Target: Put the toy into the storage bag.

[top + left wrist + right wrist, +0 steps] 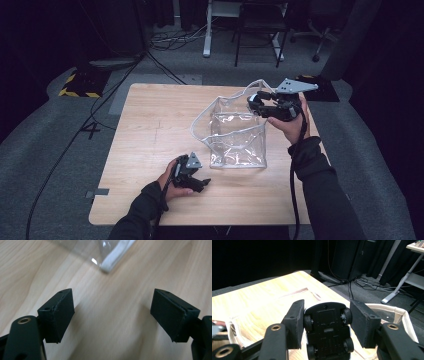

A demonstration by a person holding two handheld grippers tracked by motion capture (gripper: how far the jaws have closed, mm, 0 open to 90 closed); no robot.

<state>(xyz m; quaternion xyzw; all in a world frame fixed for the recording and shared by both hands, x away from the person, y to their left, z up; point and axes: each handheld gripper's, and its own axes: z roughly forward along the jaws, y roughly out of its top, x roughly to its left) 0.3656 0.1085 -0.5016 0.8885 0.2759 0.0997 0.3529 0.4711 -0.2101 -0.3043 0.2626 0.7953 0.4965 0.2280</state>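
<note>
Risk sits mainly with the small black plastic toy car [327, 327], clamped underside-up between the jaws of the right gripper [262, 106] at about one o'clock on the pale wooden bench [150, 130]. The jaws press on its wheels rather than its body, so I judge it could roll or twist loose. It hangs over the rim of the clear soft plastic pouch with white trim [235, 137], which slumps at the bench's centre; a limp wall could fold inward and let the car land outside. The left gripper [196, 183], at seven o'clock, stands wide with nothing in it, aimed at the pouch's near corner [107, 263] but apart from it, so nothing steadies the pouch.
</note>
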